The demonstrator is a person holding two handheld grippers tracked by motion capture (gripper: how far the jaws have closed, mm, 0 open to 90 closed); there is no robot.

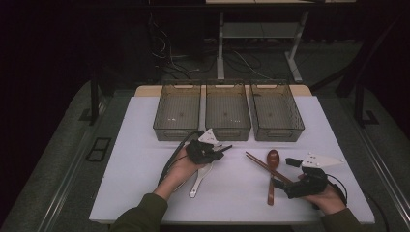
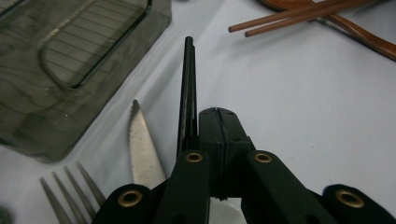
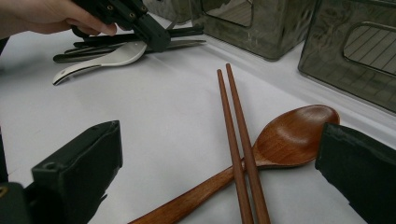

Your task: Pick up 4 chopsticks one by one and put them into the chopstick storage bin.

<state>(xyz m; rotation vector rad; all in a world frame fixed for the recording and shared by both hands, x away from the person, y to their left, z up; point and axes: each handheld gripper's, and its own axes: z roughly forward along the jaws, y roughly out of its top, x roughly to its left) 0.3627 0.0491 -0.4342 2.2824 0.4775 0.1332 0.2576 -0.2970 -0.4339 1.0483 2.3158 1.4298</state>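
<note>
left gripper (image 2: pixel 189 44): pressed together on the thin black chopsticks (image 2: pixel 188 88), so you can lift them | right gripper (image 3: pixel 219 154): spread wide around the crossed brown wooden chopsticks (image 3: pixel 236 140) and wooden spoon (image 3: pixel 289 137), lined up for grabbing

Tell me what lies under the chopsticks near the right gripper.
The wooden spoon lies under the chopsticks, which cross its neck where the bowl meets the handle. Bowl and handle show on either side; the short stretch of neck beneath the sticks is covered. White table lies below.

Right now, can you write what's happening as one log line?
left gripper shut over white spoon | right gripper open by chopsticks | bins empty
</note>
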